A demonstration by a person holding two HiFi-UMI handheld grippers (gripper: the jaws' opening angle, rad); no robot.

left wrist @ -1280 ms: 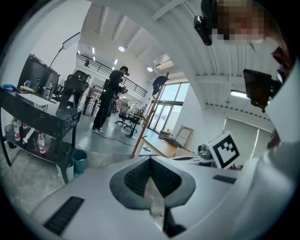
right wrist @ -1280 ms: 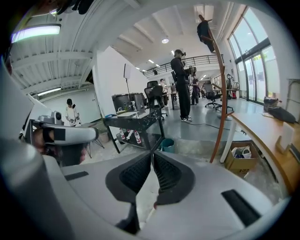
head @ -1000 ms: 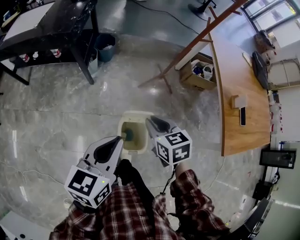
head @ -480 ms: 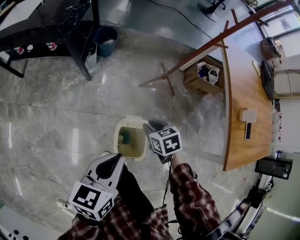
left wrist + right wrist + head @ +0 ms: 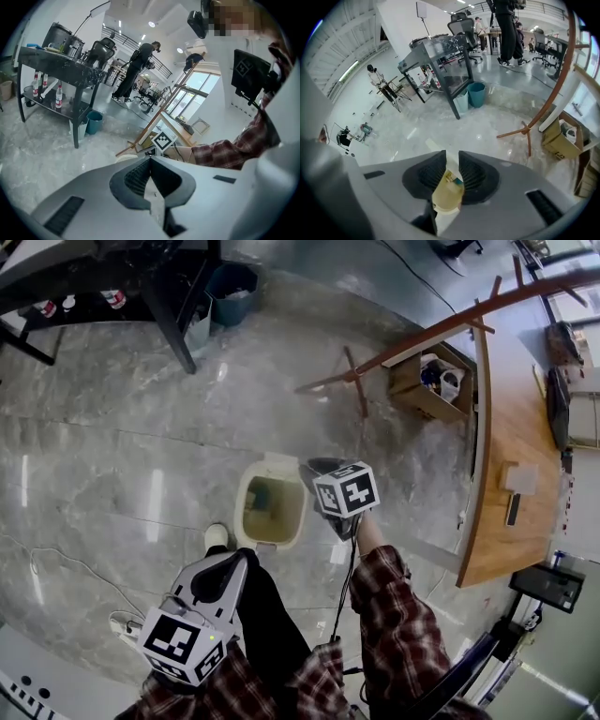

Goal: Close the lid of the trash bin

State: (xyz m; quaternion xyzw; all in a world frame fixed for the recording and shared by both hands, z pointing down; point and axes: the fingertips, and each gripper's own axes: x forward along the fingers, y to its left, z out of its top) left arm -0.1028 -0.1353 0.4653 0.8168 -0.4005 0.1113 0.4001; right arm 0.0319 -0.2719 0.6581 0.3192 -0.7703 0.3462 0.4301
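A cream trash bin [image 5: 242, 514] stands on the grey floor in the head view with its top open, and some rubbish shows inside. A cream flap sticks out at its far edge. My right gripper [image 5: 315, 469] hovers over the bin's far right corner. Its jaws stand a narrow gap apart with nothing gripped, and the right gripper view shows the bin [image 5: 446, 193] through that gap [image 5: 451, 158]. My left gripper [image 5: 234, 562] is held back near my body, short of the bin. In the left gripper view its jaws [image 5: 150, 160] meet at the tips, holding nothing.
A black table [image 5: 141, 268] and a teal bucket [image 5: 232, 282] stand at the far left. A wooden desk [image 5: 511, 474], its slanted brace [image 5: 450, 324] and a cardboard box [image 5: 427, 385] lie to the right. My white shoe [image 5: 217, 538] is beside the bin. People stand far off.
My right gripper has drifted from over the bin's opening to its far right corner. The left gripper has drawn back toward my body. The bin's top stays open.
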